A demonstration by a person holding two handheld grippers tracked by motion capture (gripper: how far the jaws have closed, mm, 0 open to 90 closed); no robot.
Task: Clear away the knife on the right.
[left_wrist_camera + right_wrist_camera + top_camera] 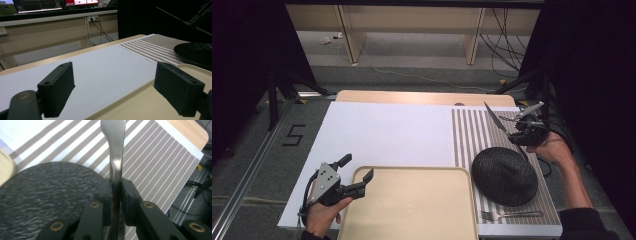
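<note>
From above I saw the whole worktop (422, 98), covered by a white sheet (382, 132) with a striped mat (472, 132) along its right edge, and a fork (511, 215) lying on that mat at the near right corner, just in front of the black plate (504, 176). My right claw's own camera showed none of that fork; it showed instead, close up, the metal knife (115, 157) pinched between its two black pads, the handle running down through them and the wider end reaching out over the stripes, with the speckled plate just to one side. The high view gave the same knife (495, 119) as a thin blade slanting up and away from my right claw (523, 131), lifted above the far right part of the mat. My left claw's camera added monitors (37, 5) on a far desk beyond the worktop. The beige tray (409, 205) at the near edge had nothing in it, and the plate was bare too. My left claw (358, 174) stood wide apart, gripping nothing, at the tray's near left corner: one jaw over the tray's rim, the other over the white sheet.
</note>
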